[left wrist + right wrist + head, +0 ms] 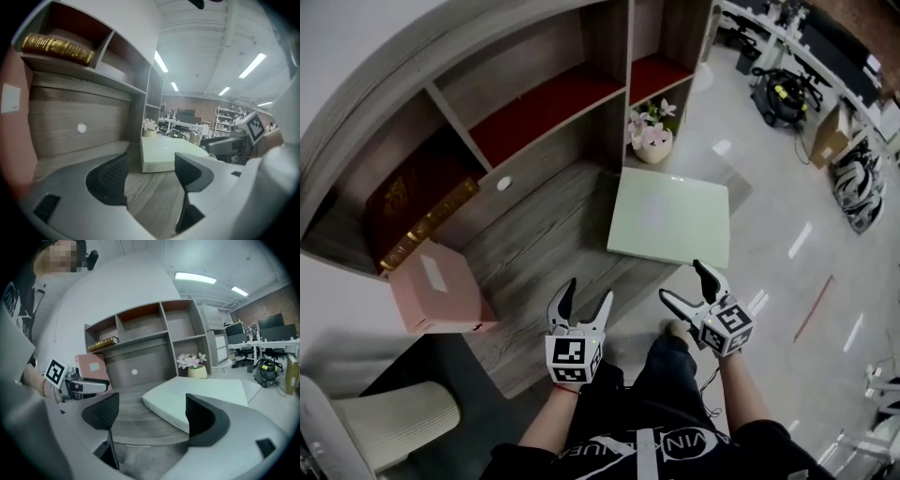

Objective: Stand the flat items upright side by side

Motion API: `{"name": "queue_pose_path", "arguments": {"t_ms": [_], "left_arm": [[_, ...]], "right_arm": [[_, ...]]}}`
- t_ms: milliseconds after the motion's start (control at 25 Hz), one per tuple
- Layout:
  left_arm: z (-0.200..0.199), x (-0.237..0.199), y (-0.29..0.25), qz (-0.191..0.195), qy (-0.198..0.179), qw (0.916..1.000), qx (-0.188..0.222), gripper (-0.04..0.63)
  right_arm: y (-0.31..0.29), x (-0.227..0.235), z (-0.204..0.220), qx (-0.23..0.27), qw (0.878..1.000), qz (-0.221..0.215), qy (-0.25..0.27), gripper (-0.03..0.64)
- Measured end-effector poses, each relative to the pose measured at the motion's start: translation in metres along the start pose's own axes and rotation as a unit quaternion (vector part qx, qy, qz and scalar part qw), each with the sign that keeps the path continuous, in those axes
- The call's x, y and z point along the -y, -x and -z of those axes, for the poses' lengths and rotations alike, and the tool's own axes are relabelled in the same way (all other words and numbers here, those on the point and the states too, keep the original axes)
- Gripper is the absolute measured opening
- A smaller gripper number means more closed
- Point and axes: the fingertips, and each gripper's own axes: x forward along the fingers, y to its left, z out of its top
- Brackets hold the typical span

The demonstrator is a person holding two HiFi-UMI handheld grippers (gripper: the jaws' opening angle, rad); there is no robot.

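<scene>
Firstly, pale green box (668,217): it lies flat on the wooden desk (544,244), at the right end, with one corner over the desk edge. It is just ahead of both grippers.
Handling: it looks like a broad, thin, stiff slab with a smooth and probably slippery face. It is judged light for its size, but likely to swing if pinched at one corner only.
Where to hold: the near edge or the overhanging corner, where a jaw can get underneath. Two grips on opposite edges would steady it while it is tipped up.
Left gripper (588,292): its fingers are spread with nothing between them, and it hovers over the near desk edge.
Right gripper (684,281): its fingers are also spread and empty, just short of the green box's near edge.
Pink box (441,286): it is at the left end of the desk and appears to stand on edge already.
Gold-edged book (427,220): it lies flat in the lower left compartment of the shelf unit (544,84).
Count of flat items: three, namely one green box, one pink box and one book.
Other things: one flower pot (653,141) beside the shelf unit and one chair (394,422) at the lower left.
</scene>
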Motion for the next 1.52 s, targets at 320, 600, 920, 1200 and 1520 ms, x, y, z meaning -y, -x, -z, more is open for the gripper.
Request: {"name": "queue_pose_path", "arguments": {"t_ms": [320,600,920,1200,1520], "left_arm": [[0.009,0.06,-0.05,-0.03,0.13,0.9908,-0.02,0.307],[0.037,0.135,-0.096,0.016,0.217,0.9741,-0.062,0.307],[0.07,0.187,-0.142,0.046,0.362,0.9283,-0.069,0.308],[0.08,0.199,-0.174,0.051,0.492,0.8693,0.0,0.324],[0.078,0.197,-0.203,0.062,0.582,0.8069,0.08,0.35]], "right_arm": [[0.015,0.075,0.022,-0.087,0.991,-0.046,0.092,0.439],[0.023,0.122,0.028,-0.115,0.982,-0.09,0.123,0.433],[0.025,0.154,0.027,-0.11,0.982,-0.102,0.112,0.408],[0.028,0.161,0.033,-0.12,0.975,-0.141,0.125,0.405],[0.029,0.18,0.033,-0.111,0.978,-0.147,0.095,0.402]]}}
